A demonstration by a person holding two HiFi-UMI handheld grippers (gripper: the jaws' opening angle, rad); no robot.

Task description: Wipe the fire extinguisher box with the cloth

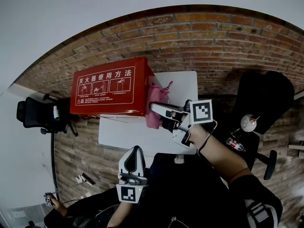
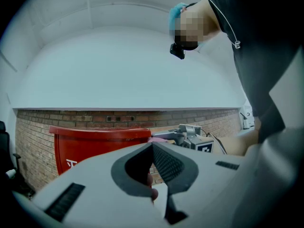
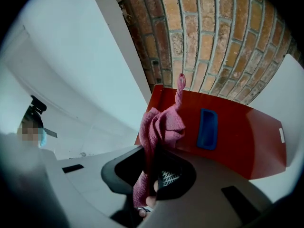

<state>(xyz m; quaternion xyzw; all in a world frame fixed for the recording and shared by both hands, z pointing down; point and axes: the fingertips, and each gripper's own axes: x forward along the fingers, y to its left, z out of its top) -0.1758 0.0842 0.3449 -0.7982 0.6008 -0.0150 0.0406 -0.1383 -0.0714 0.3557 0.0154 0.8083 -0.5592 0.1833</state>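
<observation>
The red fire extinguisher box [image 1: 111, 87] stands on a white table [image 1: 128, 134], its printed face turned up in the head view. My right gripper [image 1: 157, 110] is at the box's right side, shut on a pink cloth [image 1: 156, 103] that hangs against it. In the right gripper view the cloth [image 3: 159, 127] bunches out of the right gripper [image 3: 154, 163] in front of the red box [image 3: 242, 146] and its blue handle [image 3: 207, 128]. My left gripper [image 1: 132, 171] is held low near my body, away from the box. In the left gripper view my left gripper [image 2: 152, 151] is shut, with nothing held.
A black office chair [image 1: 35, 113] stands left of the table and another dark chair [image 1: 263, 99] to the right. Brick surfacing [image 1: 213, 37] runs behind and around the table. From the left gripper view the box [image 2: 90, 146] sits ahead, before a low brick wall [image 2: 38, 127].
</observation>
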